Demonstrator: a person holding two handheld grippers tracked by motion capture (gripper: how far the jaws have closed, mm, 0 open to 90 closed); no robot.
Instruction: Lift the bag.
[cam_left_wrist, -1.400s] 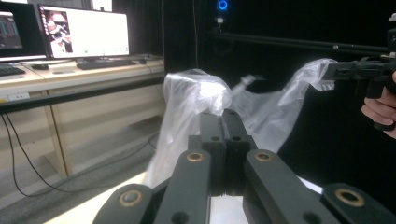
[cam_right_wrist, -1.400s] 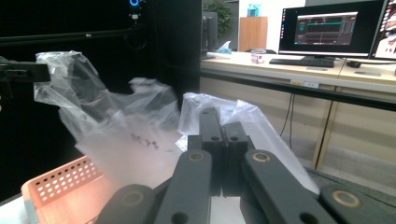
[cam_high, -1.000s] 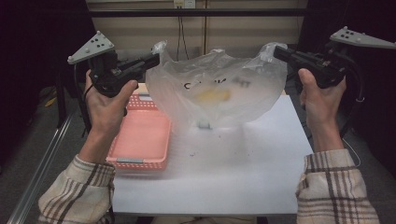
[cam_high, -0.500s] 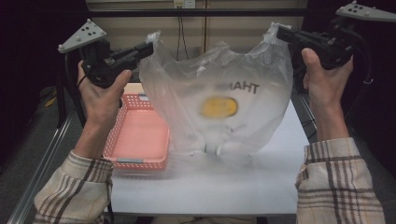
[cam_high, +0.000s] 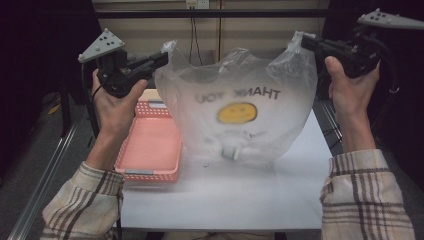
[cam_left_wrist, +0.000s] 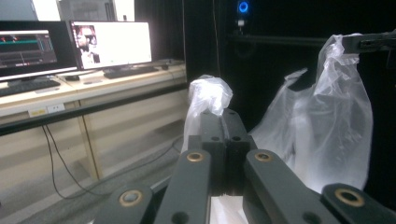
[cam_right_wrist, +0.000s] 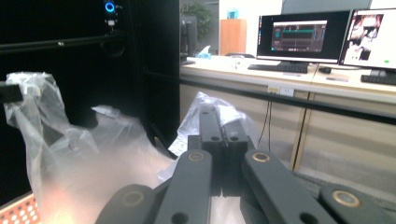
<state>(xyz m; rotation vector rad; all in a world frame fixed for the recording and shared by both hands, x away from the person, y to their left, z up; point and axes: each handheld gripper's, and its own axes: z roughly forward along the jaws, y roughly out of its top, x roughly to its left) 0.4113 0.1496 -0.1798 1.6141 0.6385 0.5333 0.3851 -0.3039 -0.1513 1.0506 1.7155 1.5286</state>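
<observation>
White surface (cam_high: 220, 200) before a beige wall; bag held aloft between two claws.

Left claw (cam_high: 162, 56) is closed on one bag handle (cam_left_wrist: 208, 95); right claw (cam_high: 306, 43) is closed on the other handle (cam_right_wrist: 205, 106), jaws pressed together with film bunched between them in both gripper views. Bag (cam_high: 240, 117) hangs spread between them above the surface, its bottom at or just over the top, beside a pink basket (cam_high: 150, 145). Appearance: thin, translucent, crinkled plastic, printed "THANK YOU" over a yellow smiley face; a small item, too blurred to identify, sits low inside. Judgement: very light, limp and slippery, liable to tear or stretch under sharp pulls; the gathered handles are the sound hold, since flat film would slide out of the jaws.
</observation>
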